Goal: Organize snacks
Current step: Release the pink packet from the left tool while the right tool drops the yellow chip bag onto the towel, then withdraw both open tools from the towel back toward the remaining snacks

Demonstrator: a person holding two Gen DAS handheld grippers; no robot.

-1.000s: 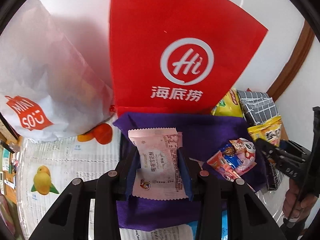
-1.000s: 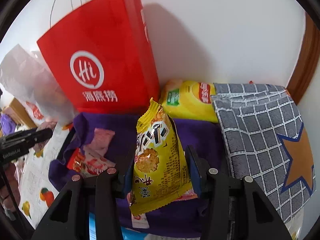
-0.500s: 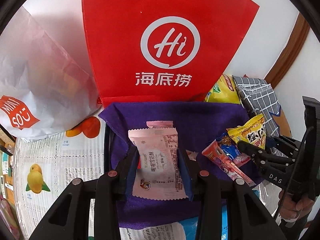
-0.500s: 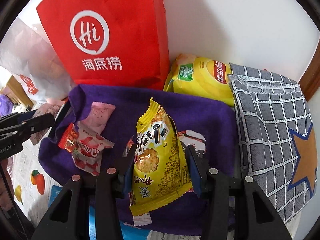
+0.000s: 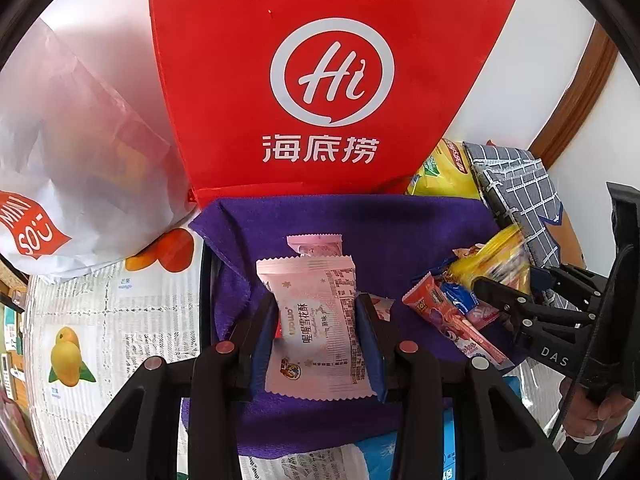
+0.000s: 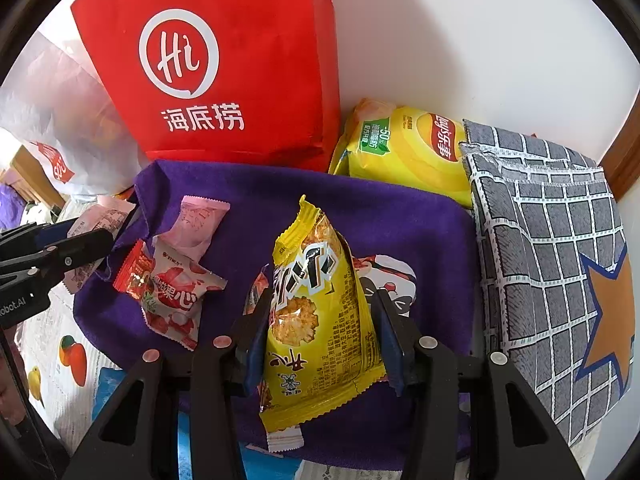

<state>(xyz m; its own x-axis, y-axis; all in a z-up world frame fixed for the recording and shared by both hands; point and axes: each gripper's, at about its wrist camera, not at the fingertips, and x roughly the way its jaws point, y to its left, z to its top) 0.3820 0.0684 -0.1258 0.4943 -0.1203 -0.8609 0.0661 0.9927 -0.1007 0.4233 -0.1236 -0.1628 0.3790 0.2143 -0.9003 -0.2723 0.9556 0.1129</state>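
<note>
My left gripper is shut on a pink snack packet and holds it over a purple cloth. My right gripper is shut on a yellow snack bag above the same cloth; it shows blurred in the left wrist view. On the cloth lie a second pink packet, a red-and-white packet and a panda-print packet. A red stick packet lies at the cloth's right.
A red "Hi" bag stands behind the cloth against the white wall. A white plastic bag is at the left. A yellow chips bag and a grey checked cushion sit at the right. Fruit-print paper covers the table.
Both grippers have dropped lower and closer over the purple cloth, each still holding its packet. The right gripper has moved in towards the left one.
</note>
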